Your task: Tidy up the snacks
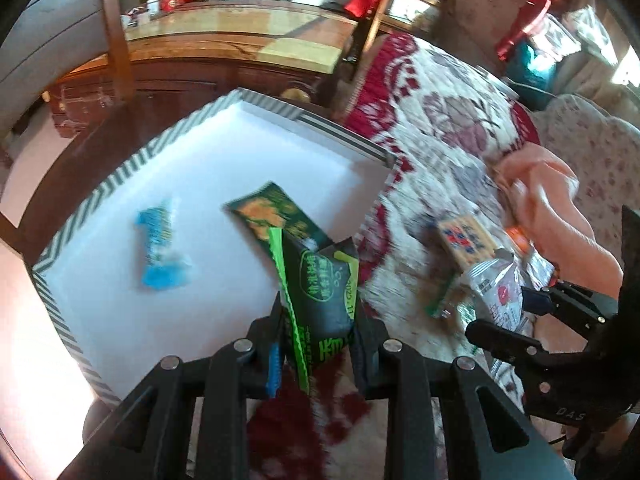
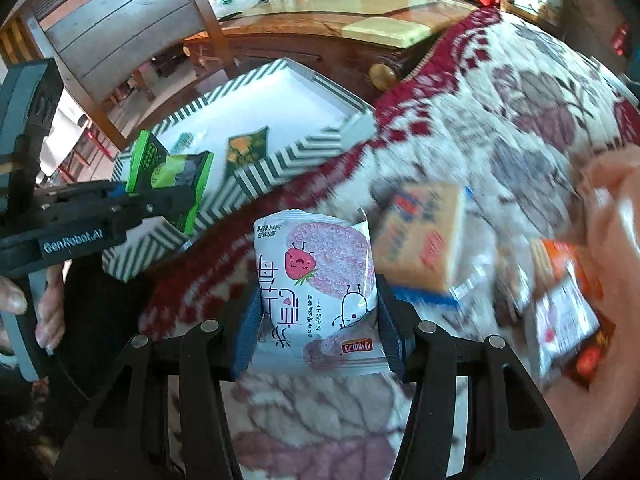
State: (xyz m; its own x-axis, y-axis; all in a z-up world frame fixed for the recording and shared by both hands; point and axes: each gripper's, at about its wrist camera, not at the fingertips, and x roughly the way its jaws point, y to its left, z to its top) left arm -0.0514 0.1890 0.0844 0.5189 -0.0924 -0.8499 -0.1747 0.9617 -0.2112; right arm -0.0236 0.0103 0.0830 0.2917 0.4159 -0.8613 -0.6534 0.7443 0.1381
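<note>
My left gripper (image 1: 318, 320) is shut on a black and green snack packet (image 1: 320, 288), held at the near corner of a white box with striped walls (image 1: 80, 216). In the box lie a blue candy packet (image 1: 160, 248) and a dark green snack packet (image 1: 276, 216). My right gripper (image 2: 316, 320) is shut on a white strawberry rice-cracker packet (image 2: 320, 288) above the floral blanket (image 2: 520, 120). In the right wrist view the left gripper (image 2: 160, 196) holds its green packet (image 2: 172, 176) beside the box (image 2: 280, 160).
More snacks lie on the blanket: an orange cracker pack (image 2: 420, 236), orange and white packets (image 2: 568, 308). A peach cloth (image 1: 552, 208) lies at the right. A wooden cabinet (image 1: 240, 52) and a chair (image 2: 120, 40) stand behind the box.
</note>
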